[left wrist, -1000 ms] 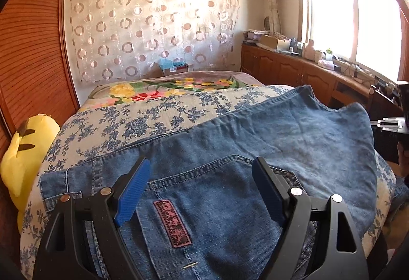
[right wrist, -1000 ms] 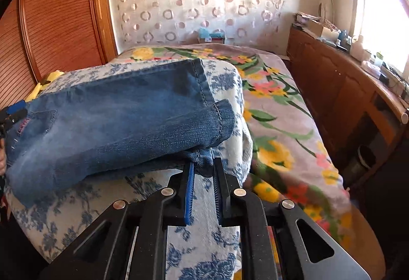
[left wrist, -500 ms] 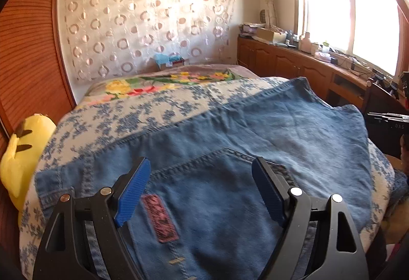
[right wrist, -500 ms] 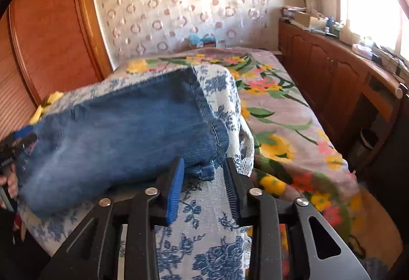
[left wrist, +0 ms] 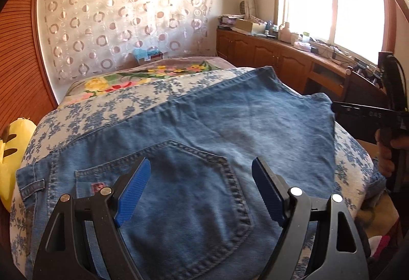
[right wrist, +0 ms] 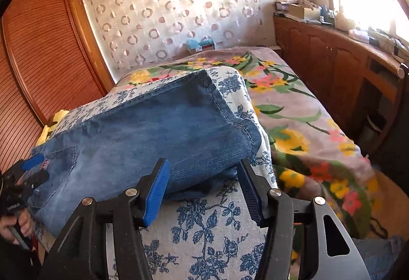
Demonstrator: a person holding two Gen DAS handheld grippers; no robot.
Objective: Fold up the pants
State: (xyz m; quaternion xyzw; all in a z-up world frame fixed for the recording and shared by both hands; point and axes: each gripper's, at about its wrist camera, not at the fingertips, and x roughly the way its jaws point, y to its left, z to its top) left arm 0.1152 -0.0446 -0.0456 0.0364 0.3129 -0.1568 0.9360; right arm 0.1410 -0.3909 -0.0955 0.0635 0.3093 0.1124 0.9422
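Note:
Blue denim pants [left wrist: 230,142] lie folded lengthwise on a blue-flowered quilt [left wrist: 102,111] on the bed. My left gripper [left wrist: 200,167] is open above the back pocket at the waist end, holding nothing. In the right wrist view the pants [right wrist: 153,131] stretch from the hem at right to the waist at left. My right gripper [right wrist: 203,170] is open, its jaws either side of the lower hem edge, not gripping it. The left gripper [right wrist: 33,167] shows at far left there.
A yellow plush toy [left wrist: 10,152] lies at the bed's left edge. A wooden slatted wardrobe [right wrist: 38,62] stands left. Wooden cabinets [right wrist: 332,62] with clutter run along the right under the window. A flowered blanket [right wrist: 294,111] covers the far bed.
My right gripper has opened, letting go of the hem, and drawn back slightly. My left gripper stayed open and shifted along the waist toward the pocket.

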